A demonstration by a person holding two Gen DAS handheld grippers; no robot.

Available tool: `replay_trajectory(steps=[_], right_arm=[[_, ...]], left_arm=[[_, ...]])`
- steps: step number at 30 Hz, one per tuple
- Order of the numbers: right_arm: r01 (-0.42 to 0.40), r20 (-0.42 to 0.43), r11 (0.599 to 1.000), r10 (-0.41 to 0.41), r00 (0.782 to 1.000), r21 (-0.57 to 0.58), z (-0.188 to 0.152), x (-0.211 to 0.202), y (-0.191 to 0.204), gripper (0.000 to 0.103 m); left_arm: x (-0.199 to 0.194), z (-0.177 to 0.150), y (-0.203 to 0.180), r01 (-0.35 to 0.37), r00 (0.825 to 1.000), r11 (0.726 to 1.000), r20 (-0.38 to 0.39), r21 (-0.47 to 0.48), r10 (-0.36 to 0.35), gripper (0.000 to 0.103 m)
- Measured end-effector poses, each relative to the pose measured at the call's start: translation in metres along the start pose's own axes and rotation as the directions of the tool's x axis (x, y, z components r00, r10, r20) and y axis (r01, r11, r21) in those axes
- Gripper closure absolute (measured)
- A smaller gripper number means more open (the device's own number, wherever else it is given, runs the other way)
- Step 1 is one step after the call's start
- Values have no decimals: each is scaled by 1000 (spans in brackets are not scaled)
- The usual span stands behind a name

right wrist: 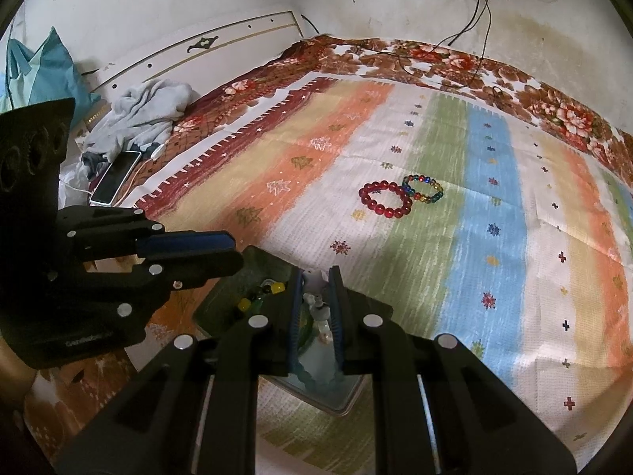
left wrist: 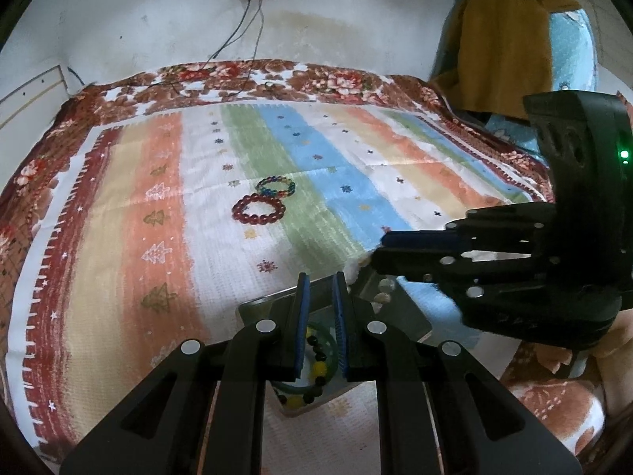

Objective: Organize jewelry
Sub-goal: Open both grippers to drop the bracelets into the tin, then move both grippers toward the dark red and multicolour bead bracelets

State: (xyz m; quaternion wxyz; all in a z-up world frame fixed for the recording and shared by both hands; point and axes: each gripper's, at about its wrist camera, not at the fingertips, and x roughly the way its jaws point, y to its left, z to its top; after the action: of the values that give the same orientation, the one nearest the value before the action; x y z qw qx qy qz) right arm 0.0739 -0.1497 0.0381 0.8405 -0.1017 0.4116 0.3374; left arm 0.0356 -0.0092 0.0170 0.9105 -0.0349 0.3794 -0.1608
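Observation:
A red bead bracelet [left wrist: 258, 208] and a multicolour bead bracelet [left wrist: 275, 187] lie touching on the striped cloth, far ahead of both grippers; they also show in the right wrist view [right wrist: 385, 199] [right wrist: 423, 189]. My left gripper [left wrist: 321, 281] hovers over a metal tray [left wrist: 411, 318] that holds a green bangle and a black-and-yellow bead bracelet [left wrist: 316, 360]; its jaws stand a little apart with nothing between them. My right gripper [right wrist: 316, 277] is over the same tray [right wrist: 336, 396], its jaws narrow with a whitish bead bracelet [right wrist: 318, 304] between them.
The striped cloth [right wrist: 494, 237] covers a bed with a floral blanket. A phone [right wrist: 115, 177] and grey clothes [right wrist: 142, 111] lie at the left edge. Cables [right wrist: 470, 55] run from a wall socket. An ochre garment [left wrist: 502, 35] hangs at the right.

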Motion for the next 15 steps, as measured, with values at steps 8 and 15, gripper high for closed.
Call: replay_trajectory(steps=[8,15], right_arm=[[6,-16,999,-6,1000,37,-1,4,-8,45],[92,11,989,-94,996,113,14,10,-32,14]], left_arm=[[-1,4,21,-46,999,997,11,-66,47,70],[19,20,38,-142,990,989,-9,-35,141,50]])
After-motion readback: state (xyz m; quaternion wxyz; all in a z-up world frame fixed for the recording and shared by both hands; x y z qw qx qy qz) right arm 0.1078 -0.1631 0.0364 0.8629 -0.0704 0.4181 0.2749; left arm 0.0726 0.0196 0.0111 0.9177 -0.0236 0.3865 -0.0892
